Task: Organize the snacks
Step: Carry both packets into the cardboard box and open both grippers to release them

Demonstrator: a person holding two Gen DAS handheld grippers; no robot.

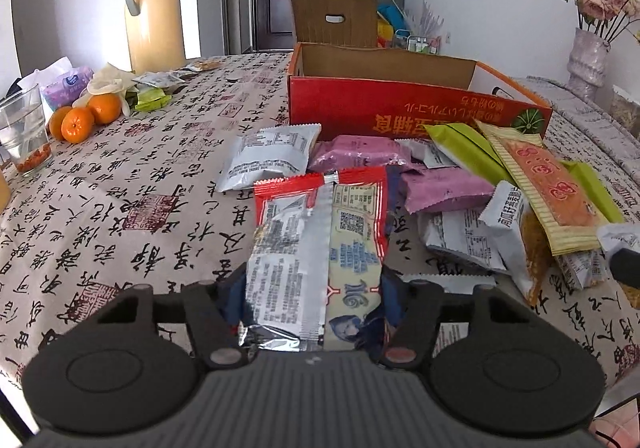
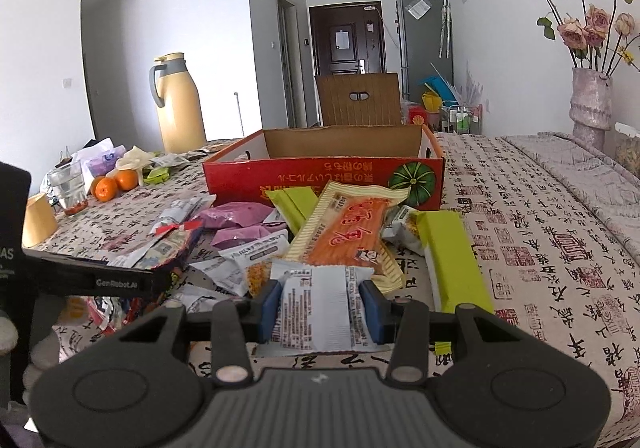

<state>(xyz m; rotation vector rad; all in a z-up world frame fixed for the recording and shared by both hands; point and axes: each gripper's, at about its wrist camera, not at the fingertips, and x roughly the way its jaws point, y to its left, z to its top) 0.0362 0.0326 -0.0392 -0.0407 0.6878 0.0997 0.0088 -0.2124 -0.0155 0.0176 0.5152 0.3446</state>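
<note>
**Both grippers closed on snack packets before the red box**

Left gripper [image 1: 316, 288]: jaws partly closed, gripping a red-and-silver packet [image 1: 320, 244] lifted over the tablecloth [image 1: 140, 200]. Right gripper [image 2: 318, 312]: jaws narrow, pads pressing a white packet [image 2: 316, 312]. Remaining snacks lie heaped [image 2: 344, 224] against the open red box [image 2: 320, 176].

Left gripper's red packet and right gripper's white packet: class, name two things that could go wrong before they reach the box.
1. The red packet sticks far out of the left gripper; it may sag or slip free.
2. The white packet in the right gripper lies against the orange packet, which could be dragged along.
</note>
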